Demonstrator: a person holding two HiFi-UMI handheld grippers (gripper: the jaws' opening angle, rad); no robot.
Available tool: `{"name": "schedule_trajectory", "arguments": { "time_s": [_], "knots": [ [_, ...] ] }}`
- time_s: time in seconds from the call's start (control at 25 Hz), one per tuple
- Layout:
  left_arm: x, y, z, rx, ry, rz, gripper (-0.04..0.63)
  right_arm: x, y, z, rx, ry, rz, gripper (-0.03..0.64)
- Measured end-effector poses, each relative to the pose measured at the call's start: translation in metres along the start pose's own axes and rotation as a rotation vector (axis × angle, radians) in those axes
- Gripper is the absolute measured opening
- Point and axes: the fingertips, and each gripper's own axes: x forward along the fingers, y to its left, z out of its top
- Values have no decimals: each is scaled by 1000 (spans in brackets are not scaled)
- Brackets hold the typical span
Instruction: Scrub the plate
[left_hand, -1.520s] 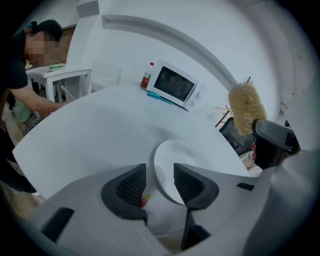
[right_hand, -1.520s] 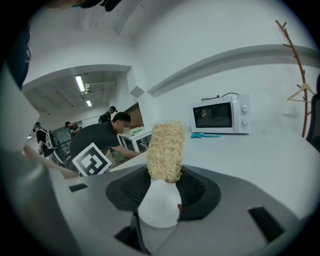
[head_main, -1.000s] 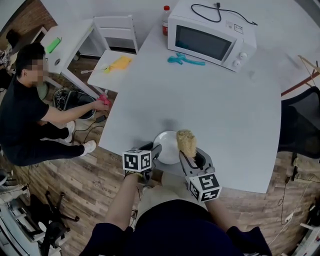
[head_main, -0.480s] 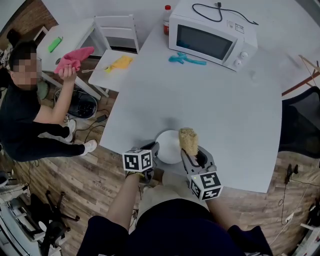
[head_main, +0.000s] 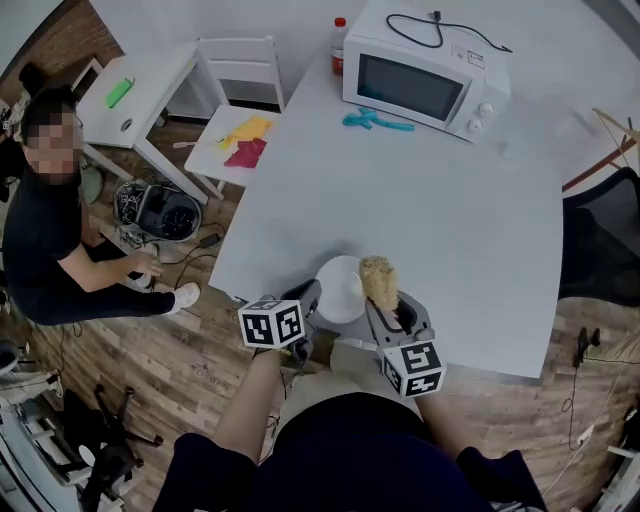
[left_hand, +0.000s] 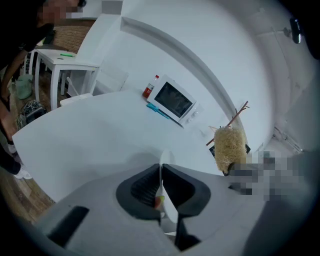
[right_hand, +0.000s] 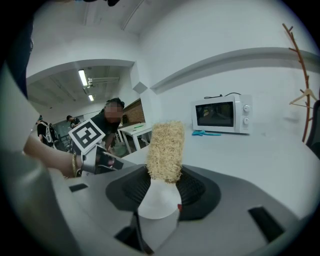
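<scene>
**Plate Rim Pinched, Scrubber Clamped Alongside**

At the near edge of the broad white surface (head_main: 420, 200), just in front of the person's body: a white round plate (head_main: 338, 285). On its left rim, the left tongs (head_main: 308, 298), closing. In the left gripper view, the left tongs (left_hand: 160, 172) nearly together, dark ribbed pads against both faces of the thin plate (left_hand: 165, 157), seen edge-on between them.

In the right tongs (head_main: 386, 310): a straw-coloured fibrous scrubber (head_main: 377, 280) on a white handle. In the right gripper view, the right tongs (right_hand: 162, 189) clamped on that white handle (right_hand: 159, 200), with the bristly scrubber (right_hand: 166, 149) standing upright above the pads. From the head view, scrubber over the plate's right edge; actual contact between the two impossible to tell.

Far across the surface, well apart from the plate: a white microwave oven (head_main: 425, 82) with a black cable coiled on top, a red-capped bottle (head_main: 339, 42) at its left, and a turquoise plastic utensil (head_main: 375, 121) lying in front of it.

Beyond the surface's left edge, on the wooden floor: a white chair (head_main: 240, 70) carrying a yellow cloth (head_main: 248, 128) and a pink cloth (head_main: 245, 153), then a small white side table (head_main: 140, 85). Seated on the floor at the far left, a person in dark clothes (head_main: 45, 235), one arm stretched downward.
</scene>
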Motion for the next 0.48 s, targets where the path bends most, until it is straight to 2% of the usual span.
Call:
{"name": "schedule_trajectory", "arguments": {
  "time_s": [0.2,0.48],
  "knots": [
    [-14,-8,2,5,-25,-19,31,-7,6,-10,-27,16,-6,160],
    [-22,-19,3,44,-23,-26,29,-1,10,-41,-54,110,1,160]
  ]
}}
